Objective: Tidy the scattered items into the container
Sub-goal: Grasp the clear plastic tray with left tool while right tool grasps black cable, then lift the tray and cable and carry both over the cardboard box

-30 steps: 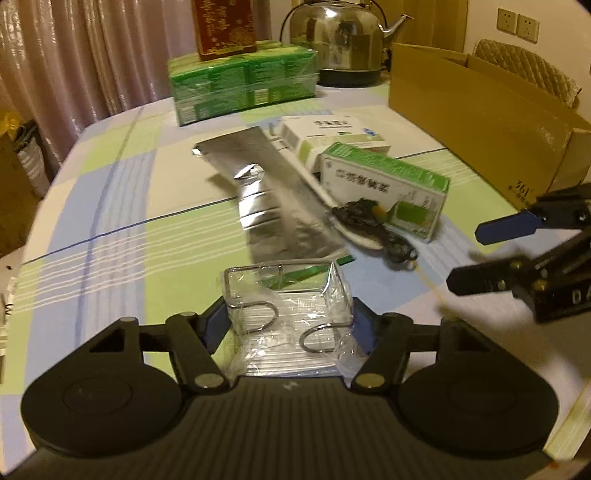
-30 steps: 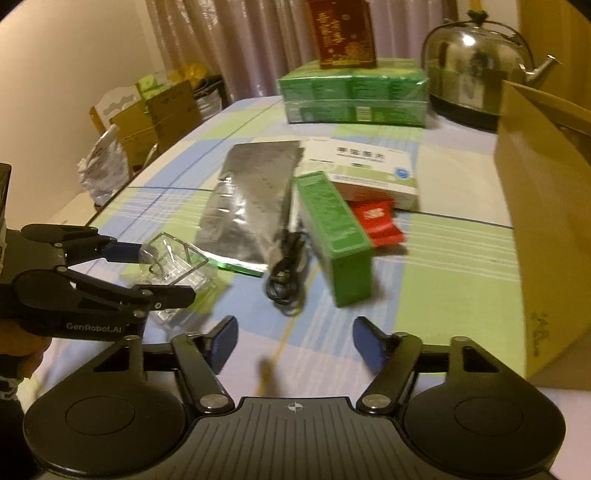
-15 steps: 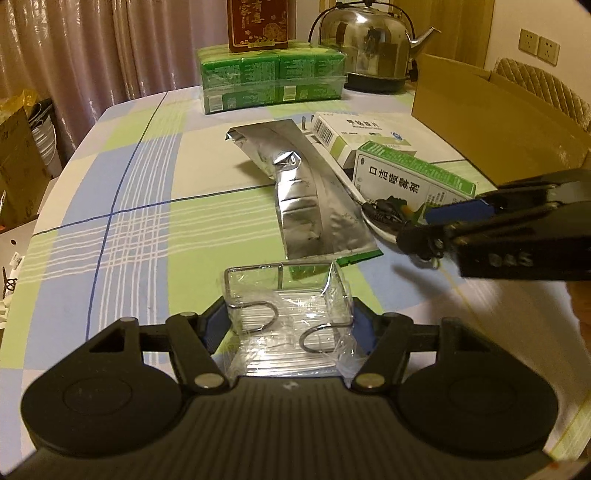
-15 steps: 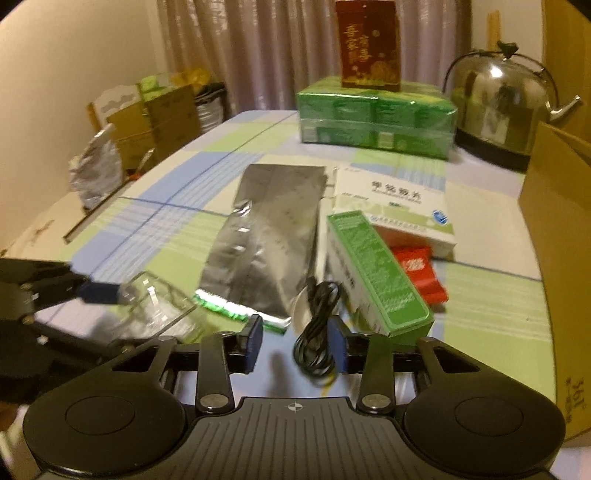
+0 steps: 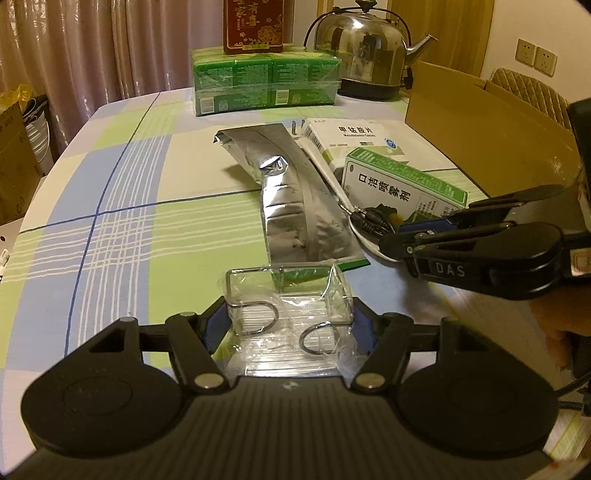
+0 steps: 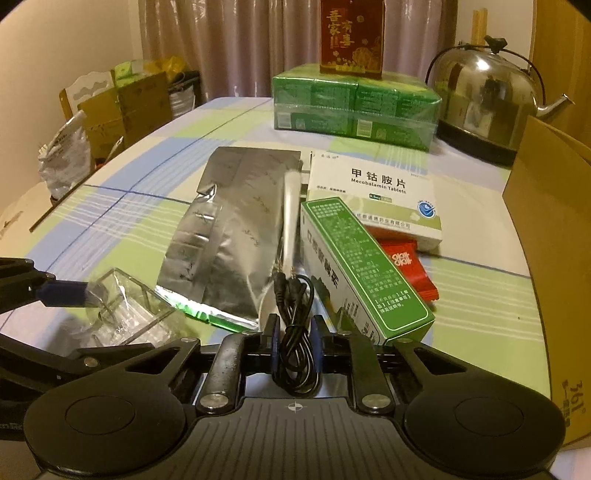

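Note:
My left gripper is shut on a clear plastic box with metal hooks inside, held just above the table. The box also shows in the right wrist view. My right gripper is shut on a coiled black audio cable, which lies beside a green medicine box. In the left wrist view the right gripper sits at the cable. A silver foil pouch, a white tablet box and a red sachet lie scattered. The cardboard box stands at the right.
A wrapped green pack with a red box on top and a steel kettle stand at the table's far end. Cardboard boxes and bags sit on the floor at the left.
My right gripper moved forward and down to the black cable and closed on it. My left gripper kept its hold on the clear box and swung slightly left.

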A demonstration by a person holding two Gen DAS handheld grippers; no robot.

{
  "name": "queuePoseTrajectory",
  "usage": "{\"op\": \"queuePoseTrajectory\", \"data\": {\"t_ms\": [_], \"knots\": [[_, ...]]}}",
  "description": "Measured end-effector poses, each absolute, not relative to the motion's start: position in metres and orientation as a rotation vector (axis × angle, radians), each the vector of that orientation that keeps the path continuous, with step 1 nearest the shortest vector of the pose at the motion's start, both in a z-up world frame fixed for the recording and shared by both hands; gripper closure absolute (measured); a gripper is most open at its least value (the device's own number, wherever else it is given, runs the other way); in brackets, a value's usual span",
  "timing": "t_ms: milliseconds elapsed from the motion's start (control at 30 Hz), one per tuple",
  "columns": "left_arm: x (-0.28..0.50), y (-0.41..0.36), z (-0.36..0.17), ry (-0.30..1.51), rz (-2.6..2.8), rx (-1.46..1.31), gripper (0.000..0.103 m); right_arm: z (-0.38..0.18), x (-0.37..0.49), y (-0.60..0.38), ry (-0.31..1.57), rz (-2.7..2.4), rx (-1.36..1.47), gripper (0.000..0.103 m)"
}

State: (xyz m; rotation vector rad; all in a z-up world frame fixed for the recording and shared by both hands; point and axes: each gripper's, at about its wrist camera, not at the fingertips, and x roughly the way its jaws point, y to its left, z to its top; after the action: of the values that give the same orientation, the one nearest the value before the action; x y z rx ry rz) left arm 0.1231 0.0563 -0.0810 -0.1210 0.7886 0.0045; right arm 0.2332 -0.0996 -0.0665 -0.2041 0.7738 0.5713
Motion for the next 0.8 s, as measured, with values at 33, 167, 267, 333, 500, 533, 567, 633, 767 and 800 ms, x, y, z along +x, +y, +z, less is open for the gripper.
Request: {"op": "queuePoseTrajectory", "data": {"t_ms": [33, 167, 267, 333, 500, 533, 567, 633, 767, 800], "knots": [[0.123, 0.056, -0.081, 0.79, 0.004, -0.119, 0.039, -0.066, 0.233, -0.1, 0.771, 0.571, -0.205, 0.09], [0.124, 0.054, -0.082, 0.792, 0.009, -0.11, 0.038, -0.063, 0.228, -0.107, 0.773, 0.586, -0.194, 0.094], [0.124, 0.051, -0.082, 0.794, 0.013, -0.103, 0.038, -0.06, 0.221, -0.113, 0.771, 0.596, -0.188, 0.094], [0.124, 0.051, -0.081, 0.795, 0.015, -0.095, 0.038, -0.058, 0.216, -0.119, 0.768, 0.596, -0.183, 0.094], [0.121, 0.049, -0.077, 0.784, 0.018, -0.093, 0.04, -0.05, 0.2, -0.136, 0.766, 0.597, -0.167, 0.094], [0.12, 0.048, -0.076, 0.783, 0.016, -0.092, 0.04, -0.049, 0.197, -0.14, 0.767, 0.595, -0.169, 0.094], [0.119, 0.047, -0.075, 0.784, 0.013, -0.092, 0.04, -0.049, 0.193, -0.143, 0.769, 0.591, -0.171, 0.094], [0.116, 0.043, -0.073, 0.779, 0.007, -0.091, 0.04, -0.05, 0.187, -0.15, 0.78, 0.581, -0.18, 0.094], [0.114, 0.035, -0.075, 0.797, -0.006, -0.076, 0.04, -0.058, 0.181, -0.158, 0.8, 0.554, -0.212, 0.094], [0.113, 0.033, -0.075, 0.797, -0.003, -0.071, 0.04, -0.059, 0.18, -0.159, 0.799, 0.555, -0.211, 0.094]]}}
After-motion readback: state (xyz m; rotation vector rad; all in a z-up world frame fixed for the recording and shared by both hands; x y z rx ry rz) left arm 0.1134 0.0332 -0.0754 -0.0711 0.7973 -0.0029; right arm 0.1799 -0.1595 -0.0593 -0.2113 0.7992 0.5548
